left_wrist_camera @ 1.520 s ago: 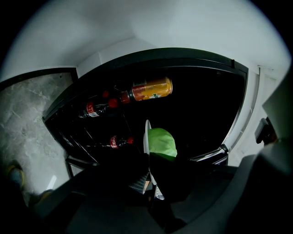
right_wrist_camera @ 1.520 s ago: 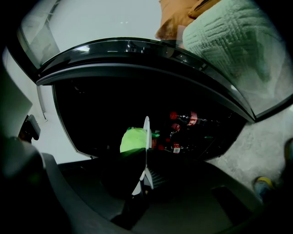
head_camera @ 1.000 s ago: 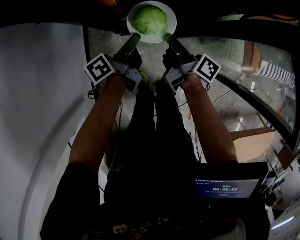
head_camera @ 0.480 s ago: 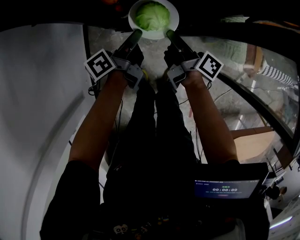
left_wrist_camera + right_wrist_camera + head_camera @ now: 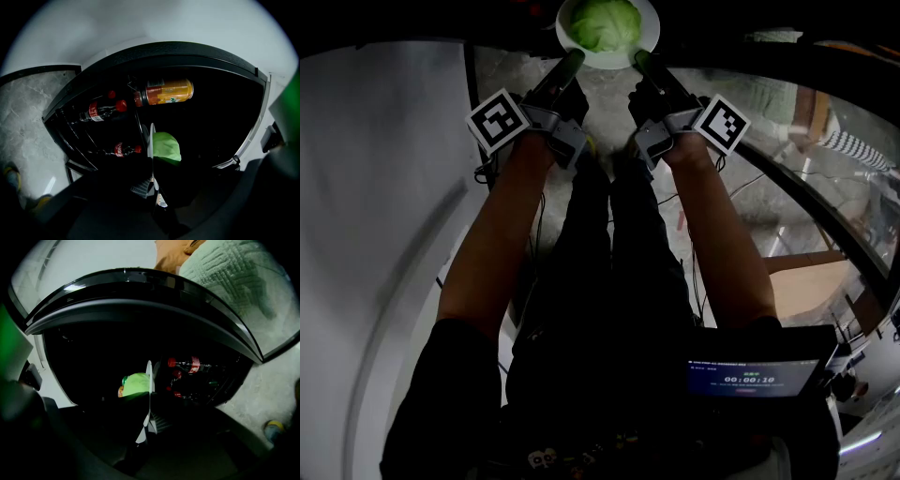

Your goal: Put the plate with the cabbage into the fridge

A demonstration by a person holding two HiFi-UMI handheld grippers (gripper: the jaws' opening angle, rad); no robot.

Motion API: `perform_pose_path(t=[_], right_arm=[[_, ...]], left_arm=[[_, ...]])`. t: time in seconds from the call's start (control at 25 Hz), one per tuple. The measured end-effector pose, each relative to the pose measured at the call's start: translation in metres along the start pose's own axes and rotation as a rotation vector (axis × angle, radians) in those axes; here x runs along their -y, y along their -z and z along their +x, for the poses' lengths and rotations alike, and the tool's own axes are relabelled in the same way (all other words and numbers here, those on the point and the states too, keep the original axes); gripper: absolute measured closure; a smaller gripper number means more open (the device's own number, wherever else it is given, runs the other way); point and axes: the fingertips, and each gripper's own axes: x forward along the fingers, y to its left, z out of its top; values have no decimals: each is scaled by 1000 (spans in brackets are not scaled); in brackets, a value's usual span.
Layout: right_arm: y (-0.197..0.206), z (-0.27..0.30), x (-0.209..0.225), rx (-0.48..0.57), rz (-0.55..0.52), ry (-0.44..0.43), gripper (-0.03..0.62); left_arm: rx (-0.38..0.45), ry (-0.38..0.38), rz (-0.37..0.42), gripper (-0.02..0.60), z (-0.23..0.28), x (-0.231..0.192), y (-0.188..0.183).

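A white plate point(image 5: 642, 37) carrying a green cabbage point(image 5: 605, 23) is held out at the top of the head view, at the dark mouth of the fridge. My left gripper point(image 5: 570, 64) is shut on the plate's near left rim and my right gripper point(image 5: 641, 64) is shut on its near right rim. In the left gripper view the plate point(image 5: 151, 140) shows edge-on with the cabbage point(image 5: 166, 146) to its right, between the jaws of my left gripper point(image 5: 153, 176). In the right gripper view the plate point(image 5: 150, 376) is edge-on, the cabbage point(image 5: 136, 383) to its left, with my right gripper point(image 5: 147, 416) clamped on it.
The fridge interior is dark. An orange drink bottle point(image 5: 164, 92) and two cola bottles point(image 5: 101, 111) point(image 5: 123, 150) lie on wire shelves at the left. The fridge's dark curved frame point(image 5: 140, 291) arches above. A person's legs and a small screen point(image 5: 748, 373) show below.
Both grippers have carried the plate with the cabbage forward, deeper toward the fridge opening. The bottles and frame loom larger in both gripper views.
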Motion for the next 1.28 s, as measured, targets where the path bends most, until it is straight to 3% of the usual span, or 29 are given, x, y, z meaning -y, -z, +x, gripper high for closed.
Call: perform_pose_path(t=[0.6,0.84,1.04,1.28], right_arm=[[-1,1,3,-10,-21,12,579],[-1,-1,5,-8,-19,18,579],[-1,-2,2,-6,-35,11,579],[-7,-6,1,4,-92,30,579]], left_arm=[[62,-2,16,572,-3,-3,-5],[63,-16,61,572,-11,-3,-10],[56,-51,141,572,-17,-4,-18],[51,-107,356,572,-17,7,-28]])
